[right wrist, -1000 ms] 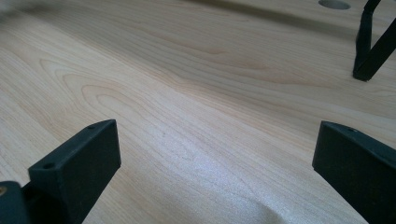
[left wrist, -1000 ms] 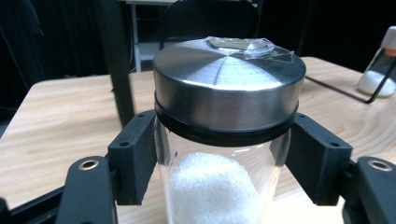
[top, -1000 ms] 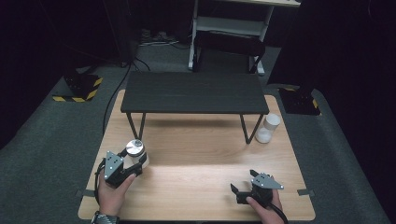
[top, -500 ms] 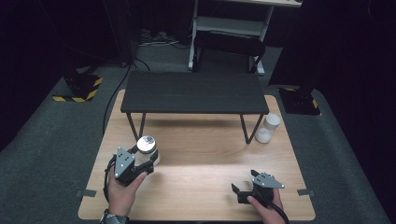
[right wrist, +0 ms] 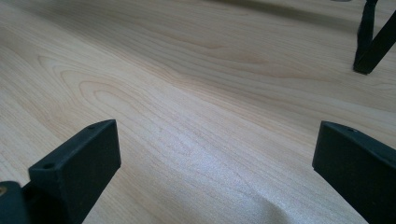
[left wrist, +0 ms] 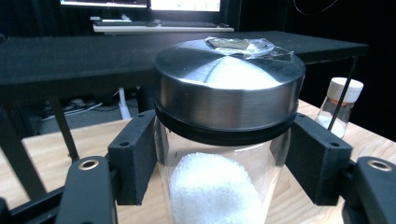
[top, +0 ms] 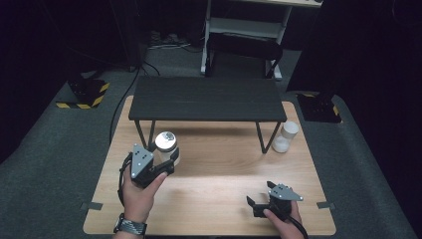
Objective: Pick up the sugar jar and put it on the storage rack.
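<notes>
A clear glass jar (top: 165, 143) with a steel lid and white powder inside is held off the wooden table (top: 219, 164) at the left. My left gripper (top: 168, 157) is shut on the jar just under the lid. In the left gripper view, both black pads press the glass of the jar (left wrist: 229, 93) from either side of my left gripper (left wrist: 228, 163). My right gripper (top: 260, 197) rests low near the table's front right edge. It stands open in the right gripper view (right wrist: 215, 163), with bare wood between its jaws.
A low black shelf on thin legs (top: 206, 98) spans the back of the table. A second jar with a white lid (top: 286, 137) stands by its right leg, also seen as the small jar (left wrist: 341, 100). A shelf leg foot (right wrist: 369, 46) lies ahead of the right gripper.
My left gripper has risen with the jar and moved right, toward the black shelf. The right gripper has stayed where it was.
</notes>
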`<state>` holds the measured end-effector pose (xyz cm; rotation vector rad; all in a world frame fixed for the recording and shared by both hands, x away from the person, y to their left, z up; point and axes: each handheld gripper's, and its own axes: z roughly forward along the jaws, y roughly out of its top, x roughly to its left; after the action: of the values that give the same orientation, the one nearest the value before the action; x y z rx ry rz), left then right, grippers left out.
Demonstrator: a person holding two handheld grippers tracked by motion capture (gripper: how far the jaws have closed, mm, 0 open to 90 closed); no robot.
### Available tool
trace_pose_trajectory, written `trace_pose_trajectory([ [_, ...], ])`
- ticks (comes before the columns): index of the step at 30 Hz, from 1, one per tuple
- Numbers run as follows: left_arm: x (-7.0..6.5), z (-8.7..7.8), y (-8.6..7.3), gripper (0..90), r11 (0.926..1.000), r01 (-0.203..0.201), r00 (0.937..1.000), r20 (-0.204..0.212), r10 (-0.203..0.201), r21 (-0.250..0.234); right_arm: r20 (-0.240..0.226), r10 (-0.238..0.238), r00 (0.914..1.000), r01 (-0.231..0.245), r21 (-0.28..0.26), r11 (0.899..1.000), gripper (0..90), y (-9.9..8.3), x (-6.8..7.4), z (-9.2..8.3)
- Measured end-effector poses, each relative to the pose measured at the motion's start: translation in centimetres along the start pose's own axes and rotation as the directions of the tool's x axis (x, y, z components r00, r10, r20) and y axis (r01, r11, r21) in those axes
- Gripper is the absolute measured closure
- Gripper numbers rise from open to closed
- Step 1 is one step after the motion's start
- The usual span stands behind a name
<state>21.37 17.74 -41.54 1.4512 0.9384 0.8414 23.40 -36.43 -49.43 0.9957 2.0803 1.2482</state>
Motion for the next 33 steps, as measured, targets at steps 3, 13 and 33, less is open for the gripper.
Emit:
trace_pose_trajectory([
  [3, -0.2, 0.3, 0.8, 31.5, 0.9999, -0.01, 0.9999, 0.0, 0.01, -0.004, 0.0, 0.001, 1.0, -0.001, -0.001, 1.0, 0.6, 0.0, 0.0, 0.0],
  [13, -0.7, 2.1, 4.5, 31.6, 0.9995, -0.03, 0.9996, -0.004, 0.03, -0.014, -0.002, 0.002, 1.0, -0.002, -0.007, 1.0, 0.5, -0.1, -0.2, -0.1],
  [33, -0.7, 6.1, 8.6, 31.5, 0.9982, -0.053, 0.995, -0.086, 0.051, -0.028, -0.002, -0.002, 1.0, 0.002, -0.007, 1.0, 0.6, -0.1, -0.3, -0.1],
])
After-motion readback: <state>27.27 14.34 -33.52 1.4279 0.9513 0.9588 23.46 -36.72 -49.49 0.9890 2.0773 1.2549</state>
